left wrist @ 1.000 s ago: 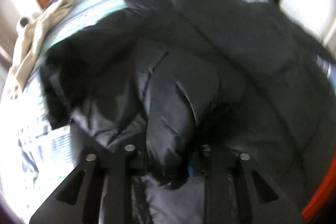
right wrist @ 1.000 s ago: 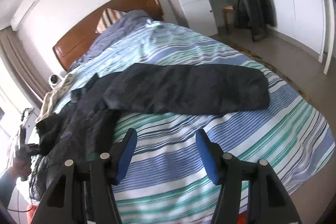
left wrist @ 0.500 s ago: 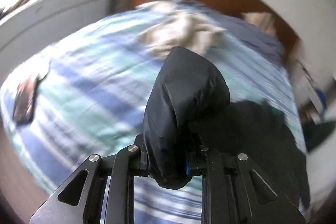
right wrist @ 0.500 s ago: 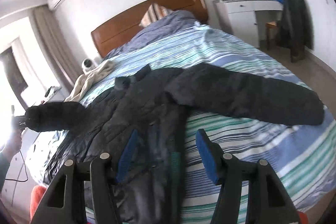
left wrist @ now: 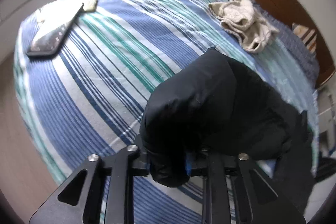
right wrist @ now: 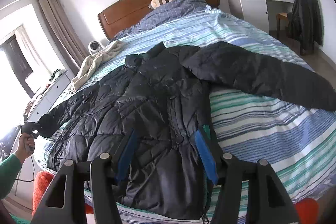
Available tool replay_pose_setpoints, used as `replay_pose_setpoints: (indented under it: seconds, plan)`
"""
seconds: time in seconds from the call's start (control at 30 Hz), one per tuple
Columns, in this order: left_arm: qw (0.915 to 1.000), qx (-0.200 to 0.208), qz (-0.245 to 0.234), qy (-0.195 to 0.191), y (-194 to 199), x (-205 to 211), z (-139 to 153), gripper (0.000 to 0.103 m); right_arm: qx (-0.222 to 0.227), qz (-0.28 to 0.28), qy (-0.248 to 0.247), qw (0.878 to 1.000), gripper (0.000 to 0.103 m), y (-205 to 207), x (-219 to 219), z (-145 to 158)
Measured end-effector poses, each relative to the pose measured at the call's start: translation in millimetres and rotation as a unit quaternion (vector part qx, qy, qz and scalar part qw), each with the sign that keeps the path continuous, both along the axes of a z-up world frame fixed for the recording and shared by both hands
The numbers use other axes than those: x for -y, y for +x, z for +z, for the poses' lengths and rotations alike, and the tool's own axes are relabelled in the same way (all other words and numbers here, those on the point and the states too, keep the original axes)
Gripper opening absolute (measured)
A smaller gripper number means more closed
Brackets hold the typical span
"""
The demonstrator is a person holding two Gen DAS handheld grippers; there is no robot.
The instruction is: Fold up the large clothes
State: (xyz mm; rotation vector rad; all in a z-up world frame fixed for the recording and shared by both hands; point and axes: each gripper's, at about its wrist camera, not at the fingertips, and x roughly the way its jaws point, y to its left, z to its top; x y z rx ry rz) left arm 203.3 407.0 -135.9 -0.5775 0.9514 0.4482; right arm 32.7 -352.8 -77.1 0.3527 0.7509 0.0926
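Note:
A large black puffer jacket lies front-up on the striped bed, collar toward the headboard. Its right sleeve stretches out across the bed. My left gripper is shut on the cuff of the other sleeve and holds it stretched out over the bed's left side; it also shows in the right wrist view. My right gripper is open and empty, hovering over the jacket's lower front near the zip.
A beige garment lies near the headboard. A phone lies on the bed's left part. A white camera stands on the nightstand. A white desk and a chair with a dark coat stand at the right.
My left gripper has pulled the sleeve cuff away from the jacket body, out to the bed's left side. My right gripper has moved left and now hovers over the jacket's front.

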Motion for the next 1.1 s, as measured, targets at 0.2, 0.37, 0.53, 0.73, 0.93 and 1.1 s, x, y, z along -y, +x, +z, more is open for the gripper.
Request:
replay_pose_setpoints:
  seconds: [0.2,0.37,0.53,0.73,0.93,1.1]
  plan:
    - [0.9985,-0.028,0.013,0.044,-23,-1,17,0.053,-0.033,-0.025,-0.029,0.999,0.081,-7,20,-5]
    - [0.9954,0.004,-0.095,0.004,-58,54,45,0.065,-0.086,-0.010,-0.043,0.995,0.081,-13,34,-16]
    - [0.9570,0.017,-0.289,-0.021,-89,175,49,0.083,-0.138,0.044,-0.022,0.989,0.081,-12,28,-37]
    - [0.9242,-0.038,-0.379,-0.030,-103,260,0,0.081,-0.150,0.081,0.022,0.985,0.081,-3,14,-61]
    - [0.9229,-0.053,-0.378,-0.049,-105,267,-21,0.029,-0.151,0.069,0.026,0.986,0.035,5,11,-67]
    - [0.9138,-0.042,-0.402,-0.036,-121,271,-10,0.020,-0.147,0.067,0.000,0.987,0.020,-6,9,-55]
